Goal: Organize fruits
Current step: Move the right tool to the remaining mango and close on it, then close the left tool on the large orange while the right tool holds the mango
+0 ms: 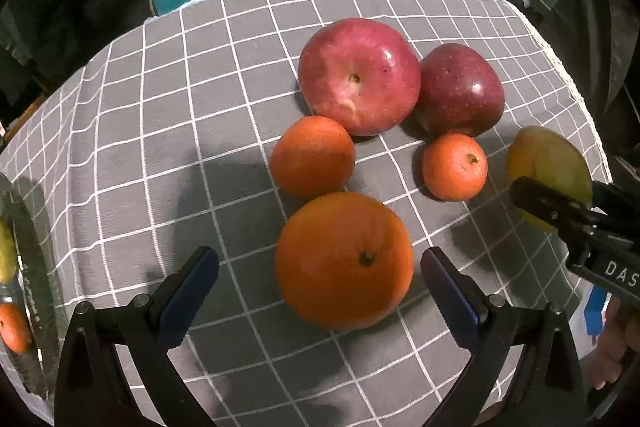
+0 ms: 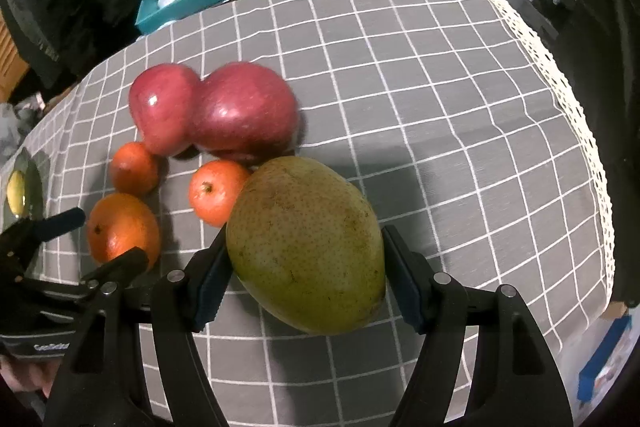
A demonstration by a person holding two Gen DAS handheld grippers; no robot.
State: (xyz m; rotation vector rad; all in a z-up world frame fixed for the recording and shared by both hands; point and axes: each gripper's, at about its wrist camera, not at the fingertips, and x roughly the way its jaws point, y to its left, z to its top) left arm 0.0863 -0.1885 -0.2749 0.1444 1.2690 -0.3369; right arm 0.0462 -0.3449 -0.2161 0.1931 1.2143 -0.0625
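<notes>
Right claw clamped on big yellow-green speckled mango, pads on both flanks, mango off grey checked cloth on desk. Left claw spread wide, nothing gripped; large round orange sits between its blue pads (gap either side). Relative to large orange: medium orange just behind, small tangerine behind-right, two red apples further back, touching each other. Mango held right of tangerine.
</notes>
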